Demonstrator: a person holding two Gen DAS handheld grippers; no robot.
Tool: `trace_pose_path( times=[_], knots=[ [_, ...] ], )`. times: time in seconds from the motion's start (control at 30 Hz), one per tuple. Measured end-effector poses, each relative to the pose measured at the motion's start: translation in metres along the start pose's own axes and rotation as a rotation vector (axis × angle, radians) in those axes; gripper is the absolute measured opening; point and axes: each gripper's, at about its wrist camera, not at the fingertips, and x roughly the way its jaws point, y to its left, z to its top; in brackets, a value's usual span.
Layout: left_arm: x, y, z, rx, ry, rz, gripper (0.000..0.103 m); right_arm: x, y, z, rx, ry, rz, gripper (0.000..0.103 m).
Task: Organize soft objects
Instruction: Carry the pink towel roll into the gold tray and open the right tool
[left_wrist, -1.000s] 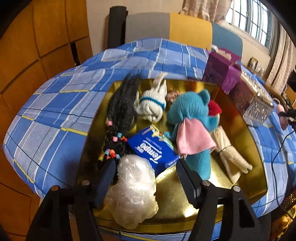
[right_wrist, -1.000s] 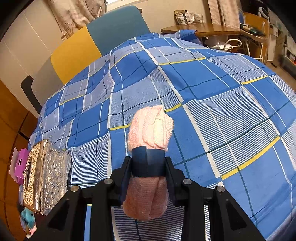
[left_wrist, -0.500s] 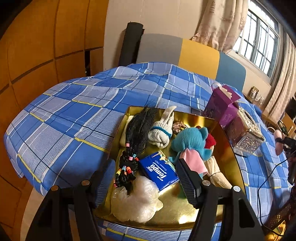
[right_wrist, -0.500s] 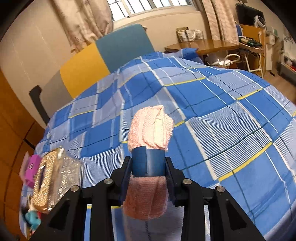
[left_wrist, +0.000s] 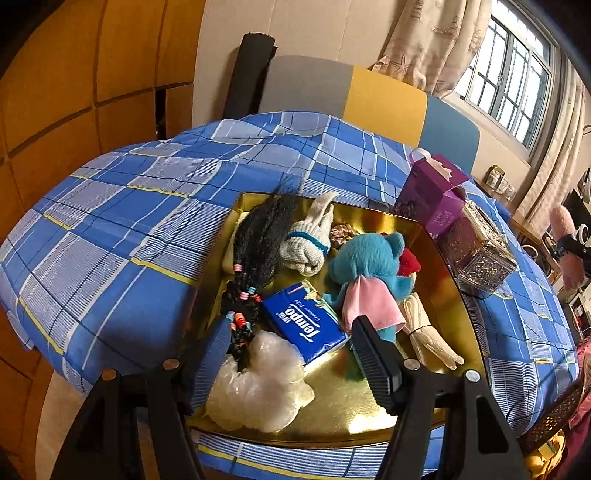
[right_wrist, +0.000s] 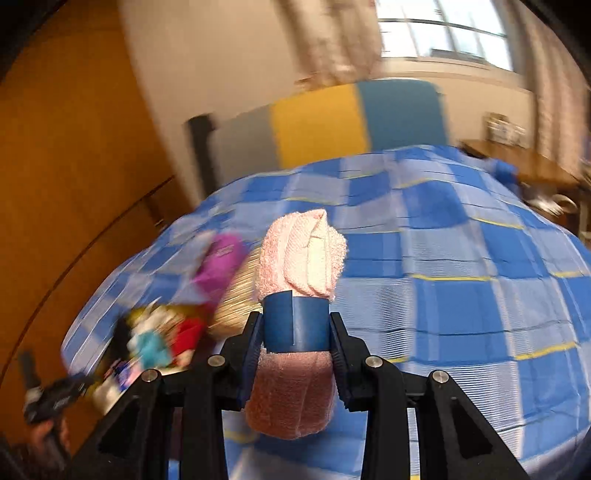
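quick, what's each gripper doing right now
left gripper: open, holding nothing
right gripper: shut on the pink towel

Your tray (left_wrist: 436, 254) is glossy gold, mirror-smooth. Teddy (left_wrist: 369, 266) at its 2 o'clock: fuzzy plush. Tissue pack (left_wrist: 306, 325): shiny plastic wrap; bag (left_wrist: 258, 384) at 7 o'clock: crinkled clear film. Pink towel (right_wrist: 303, 254): rough terry, smooth blue band. Tablecloth (left_wrist: 110, 229): matt woven cloth. Box (left_wrist: 476, 251): embossed metallic.
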Motion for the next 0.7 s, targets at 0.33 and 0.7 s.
trace_pose_path(
  times=[0.33, 0.7],
  knots=[
    [-0.024, 0.016, 0.004, -0.037, -0.025, 0.073, 0.069, 0.042, 0.132, -0.042, -0.311, 0.142, 0.303, 0.035],
    [-0.039, 0.032, 0.006, -0.055, -0.036, 0.158, 0.069, 0.103, 0.231, -0.089, -0.73, 0.37, 0.503, 0.036]
  ],
)
